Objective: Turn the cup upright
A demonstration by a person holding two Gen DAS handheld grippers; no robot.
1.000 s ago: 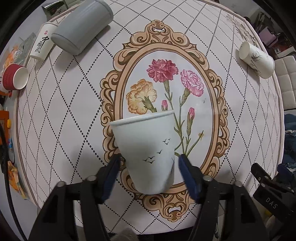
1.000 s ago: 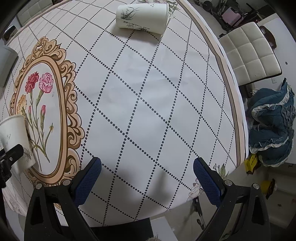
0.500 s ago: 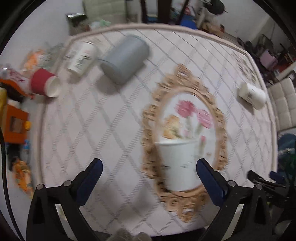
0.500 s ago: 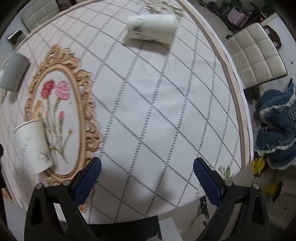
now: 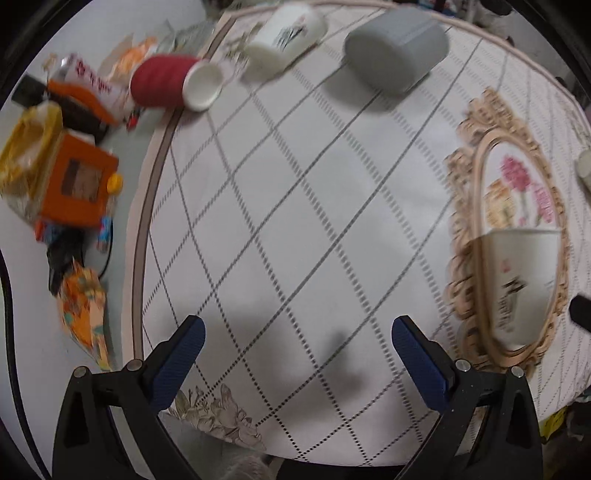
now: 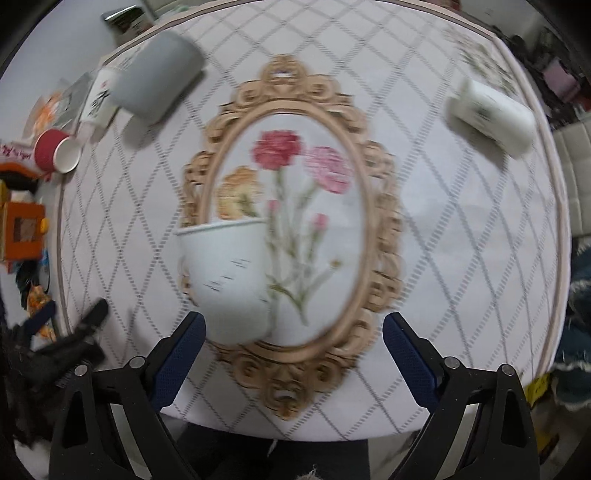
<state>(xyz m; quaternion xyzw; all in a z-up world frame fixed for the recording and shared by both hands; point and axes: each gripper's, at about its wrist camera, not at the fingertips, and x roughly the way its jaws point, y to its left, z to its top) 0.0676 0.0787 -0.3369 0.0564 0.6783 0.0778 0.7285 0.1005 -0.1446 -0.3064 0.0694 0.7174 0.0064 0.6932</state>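
Note:
A white paper cup with small bird marks (image 6: 231, 277) stands upright, mouth up, on the floral oval of the tablecloth; it also shows at the right of the left wrist view (image 5: 519, 284). My left gripper (image 5: 295, 354) is open and empty, well left of that cup. My right gripper (image 6: 291, 350) is open and empty, just in front of the cup and slightly to its right. Several cups lie on their sides: a red one (image 5: 166, 83), a white printed one (image 5: 284, 35), a grey one (image 5: 397, 48) and a white one at the far right (image 6: 491, 116).
The round table's left edge (image 5: 138, 258) has clutter beyond it: an orange box (image 5: 77, 181) and bright packets (image 5: 83, 314). A white padded chair (image 6: 574, 177) and a blue cloth (image 6: 576, 332) lie off the right edge.
My left gripper has let go of the upright cup, opened wide and swung left. My right gripper has swung left, so the cup now sits just ahead of it.

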